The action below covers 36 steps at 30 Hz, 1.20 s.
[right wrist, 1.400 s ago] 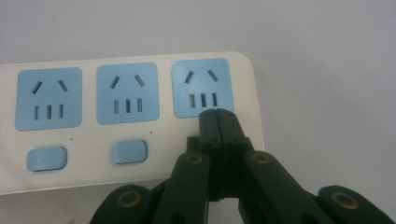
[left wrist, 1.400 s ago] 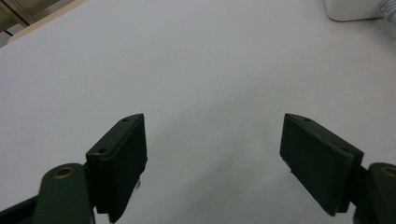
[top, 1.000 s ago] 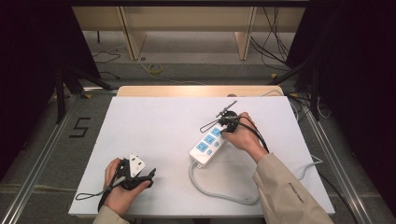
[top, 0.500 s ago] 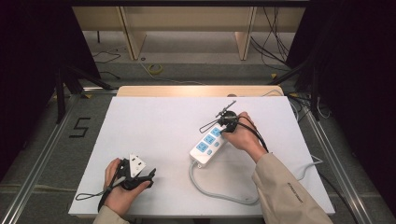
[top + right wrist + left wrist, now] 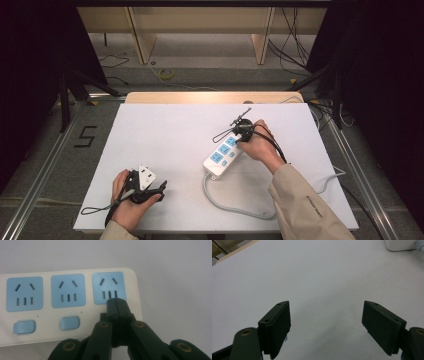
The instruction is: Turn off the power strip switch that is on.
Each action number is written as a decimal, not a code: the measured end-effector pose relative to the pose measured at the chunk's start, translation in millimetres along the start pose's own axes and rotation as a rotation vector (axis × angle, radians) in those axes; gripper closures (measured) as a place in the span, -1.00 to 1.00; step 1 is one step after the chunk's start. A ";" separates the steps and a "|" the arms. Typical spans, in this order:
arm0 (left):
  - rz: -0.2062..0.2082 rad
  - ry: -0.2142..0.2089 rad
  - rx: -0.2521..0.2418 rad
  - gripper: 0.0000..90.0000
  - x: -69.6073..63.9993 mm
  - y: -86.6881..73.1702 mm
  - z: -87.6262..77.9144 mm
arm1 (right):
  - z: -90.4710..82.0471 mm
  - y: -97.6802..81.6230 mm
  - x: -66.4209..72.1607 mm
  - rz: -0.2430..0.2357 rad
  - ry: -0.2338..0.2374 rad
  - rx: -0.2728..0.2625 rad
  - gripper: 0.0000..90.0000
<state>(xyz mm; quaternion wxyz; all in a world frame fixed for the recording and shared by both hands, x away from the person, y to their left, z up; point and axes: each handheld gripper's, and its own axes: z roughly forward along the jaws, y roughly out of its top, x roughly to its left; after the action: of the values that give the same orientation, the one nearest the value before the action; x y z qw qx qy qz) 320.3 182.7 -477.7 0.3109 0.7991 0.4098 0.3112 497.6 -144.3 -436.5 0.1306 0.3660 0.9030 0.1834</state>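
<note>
The power strip [image 5: 67, 302] lies toward the table's [image 5: 165, 130] right edge. The right gripper [image 5: 116, 302], jaws pressed together, probably presses its third switch: push straight down. The left gripper [image 5: 325, 320] rests spread, empty.

White power strip [image 5: 221, 156] lies flat on the table, slanted, its far end pointing up and to the right in the high view. Three blue socket faces [image 5: 67, 290] in a row along the top, the right gripper view catches them crisp, with two blue rocker switches [image 5: 70, 323] below the first two. Its grey cord [image 5: 235, 205] leaves the near end and loops wide across the tabletop toward the right edge.
</note>
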 end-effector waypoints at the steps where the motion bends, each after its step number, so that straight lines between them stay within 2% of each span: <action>1: 0.000 0.000 0.000 -0.50 0.0 0.0 0.0 | 0.0 0.0 0.1 0.001 -0.001 0.001 1.00; 7: 0.000 0.000 0.000 -0.50 -0.2 0.1 -0.2 | 0.4 -0.5 0.8 -0.003 -0.004 0.007 1.00; 11: 0.001 0.000 0.000 -0.50 -0.1 0.1 -0.3 | 0.4 0.4 3.2 -0.015 -0.021 0.013 1.00; 17: -0.001 -0.001 0.000 -0.50 -0.3 0.1 0.0 | 0.3 -1.2 0.4 0.004 -0.001 0.001 1.00; 36: -0.003 -0.002 0.001 -0.49 -0.4 -0.1 0.4 | 0.1 -3.5 1.4 -0.004 -0.010 -0.019 1.00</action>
<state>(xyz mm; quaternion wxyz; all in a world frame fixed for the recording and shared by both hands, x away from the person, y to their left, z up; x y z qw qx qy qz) 320.3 182.3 -478.1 0.3114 0.7989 0.4108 0.3100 494.5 -145.6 -438.2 0.1388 0.3641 0.9011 0.1901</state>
